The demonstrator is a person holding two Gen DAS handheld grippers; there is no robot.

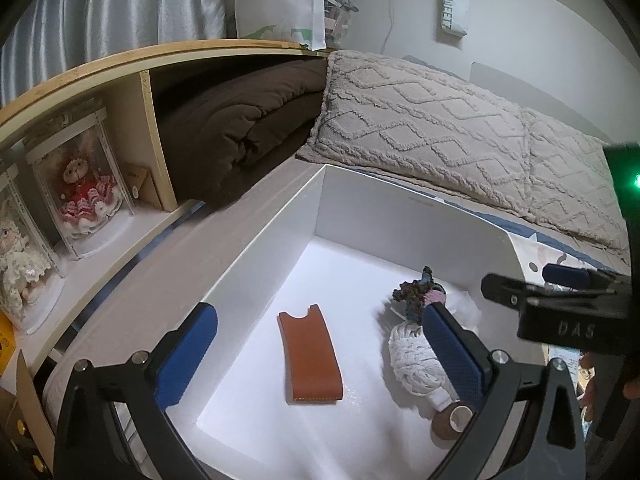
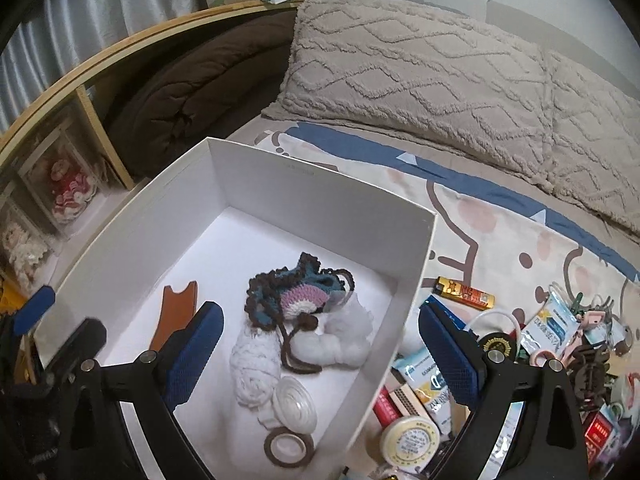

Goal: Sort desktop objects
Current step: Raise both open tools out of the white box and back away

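A white box (image 1: 360,208) stands on the bed. On its floor lies a brown leather case (image 1: 310,354), flat and free. My left gripper (image 1: 320,354) hovers above it, open wide, with its pads clear of the case. Beside the case are a dark crochet pouch (image 1: 416,292), a white knitted bundle (image 1: 412,356) and a brown tape roll (image 1: 452,420). My right gripper (image 2: 324,354) is open too, straddling the right wall of the box (image 2: 412,280), with nothing gripped. Below it lie the pouch (image 2: 296,292), white cotton balls (image 2: 340,344) and a clear round lid (image 2: 294,404).
Right of the box, the patterned sheet (image 2: 500,232) carries a yellow lighter (image 2: 464,294), sachets (image 2: 552,324), a white tape roll (image 2: 408,438), small red boxes and hair clips. Beige pillows (image 2: 420,80) lie behind. A wooden shelf (image 1: 132,120) with boxed dolls stands at left.
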